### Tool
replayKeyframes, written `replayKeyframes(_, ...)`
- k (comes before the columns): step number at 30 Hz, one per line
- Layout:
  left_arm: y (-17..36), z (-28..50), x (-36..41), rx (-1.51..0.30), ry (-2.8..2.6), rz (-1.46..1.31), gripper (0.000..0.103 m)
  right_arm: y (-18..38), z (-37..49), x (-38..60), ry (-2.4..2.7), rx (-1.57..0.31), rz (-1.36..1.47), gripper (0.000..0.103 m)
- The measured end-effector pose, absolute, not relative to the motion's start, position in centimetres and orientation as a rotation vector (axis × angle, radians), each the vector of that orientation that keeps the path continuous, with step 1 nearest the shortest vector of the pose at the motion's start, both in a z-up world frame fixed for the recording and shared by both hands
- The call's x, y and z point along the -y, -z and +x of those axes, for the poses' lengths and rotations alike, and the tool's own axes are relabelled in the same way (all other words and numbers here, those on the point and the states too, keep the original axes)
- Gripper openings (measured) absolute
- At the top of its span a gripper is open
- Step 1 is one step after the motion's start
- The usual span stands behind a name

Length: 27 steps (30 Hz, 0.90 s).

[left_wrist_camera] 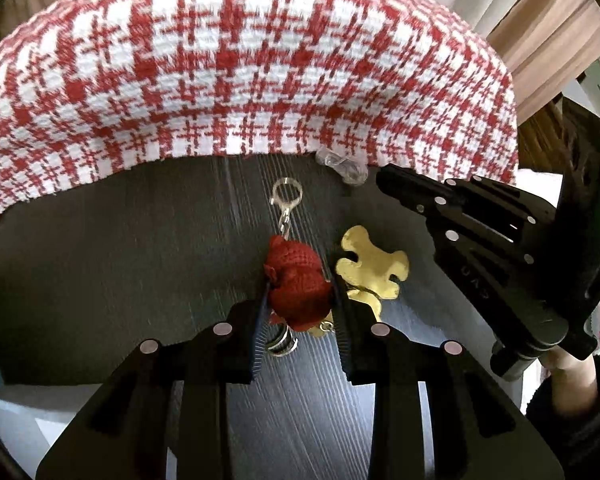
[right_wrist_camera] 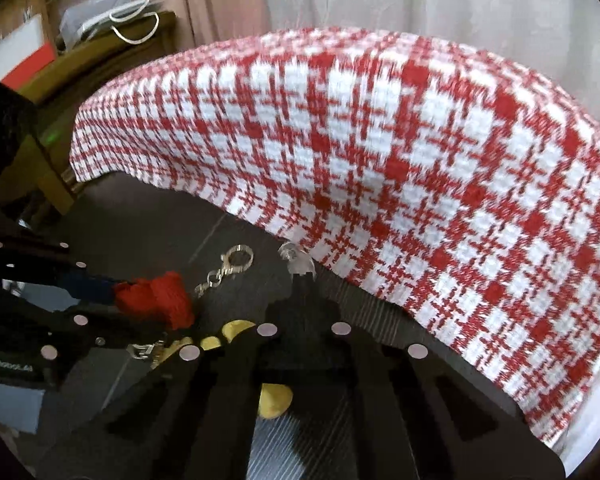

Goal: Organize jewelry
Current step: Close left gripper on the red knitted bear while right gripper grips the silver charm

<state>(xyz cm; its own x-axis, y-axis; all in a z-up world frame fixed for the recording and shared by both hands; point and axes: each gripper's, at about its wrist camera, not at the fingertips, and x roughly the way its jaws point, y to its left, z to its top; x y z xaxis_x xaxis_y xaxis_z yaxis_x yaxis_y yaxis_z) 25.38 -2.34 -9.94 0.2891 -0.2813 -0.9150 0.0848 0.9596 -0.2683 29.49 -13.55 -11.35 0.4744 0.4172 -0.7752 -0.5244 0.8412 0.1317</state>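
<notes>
A red knitted charm (left_wrist_camera: 296, 280) with a chain and a clear key ring (left_wrist_camera: 287, 194) hangs just above the dark table (left_wrist_camera: 100, 280). My left gripper (left_wrist_camera: 300, 300) is shut on it, pads pressing both sides. A gold puzzle-shaped pendant (left_wrist_camera: 370, 266) lies beside it to the right. My right gripper (left_wrist_camera: 384, 178) is shut, its tips touching a small clear plastic piece (left_wrist_camera: 342, 166) at the cloth's edge. I cannot tell whether it pinches that piece. In the right wrist view the same shut gripper (right_wrist_camera: 300, 292) points at the clear piece (right_wrist_camera: 296, 260), with the charm (right_wrist_camera: 160, 296) at the left.
A red and white checked cloth (right_wrist_camera: 380, 160) covers the far part of the table and hangs over its edges. Wooden furniture with white paper bags (right_wrist_camera: 112, 16) stands at the back left, before pale curtains. A hand (left_wrist_camera: 568, 376) holds the right gripper.
</notes>
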Motion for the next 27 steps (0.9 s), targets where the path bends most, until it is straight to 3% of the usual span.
replayKeyframes(6,7.7,24.9,1.5,-1.226,0.258,-0.181,0.03,10.8,29.4,13.8,-0.546,-0.905,-0.137,0.004)
replayKeyframes(8,7.0,24.3,0.9,-1.22,0.26,-0.188,0.03,11.0,29.4,13.9,-0.539,-0.901,-0.14,0.022)
replayKeyframes(9,6.6,24.0,0.6,-1.215,0.259,-0.191,0.03,11.1,29.5,13.8,-0.533,-0.892,-0.145,0.039)
replayKeyframes(10,6.3,23.7,0.3,-1.208,0.258,-0.197,0.03,11.3,29.5,13.7,-0.523,-0.879,-0.161,0.044)
replayKeyframes(17,3.7,21.7,-2.1,-1.136,0.258,-0.239,0.03,13.7,30.9,11.9,-0.505,-0.903,-0.18,0.043)
replayKeyframes(21,1.3,20.6,-3.1,-1.077,0.241,-0.244,0.03,14.9,31.2,11.7,-0.509,-0.933,-0.15,0.027)
replayKeyframes(22,0.8,20.2,-3.7,-1.068,0.238,-0.246,0.03,15.0,31.1,11.7,-0.515,-0.926,-0.144,0.018)
replayKeyframes(27,-1.1,18.7,-6.5,-1.054,0.263,-0.296,0.03,14.8,30.5,12.5,-0.528,-0.928,-0.112,0.018)
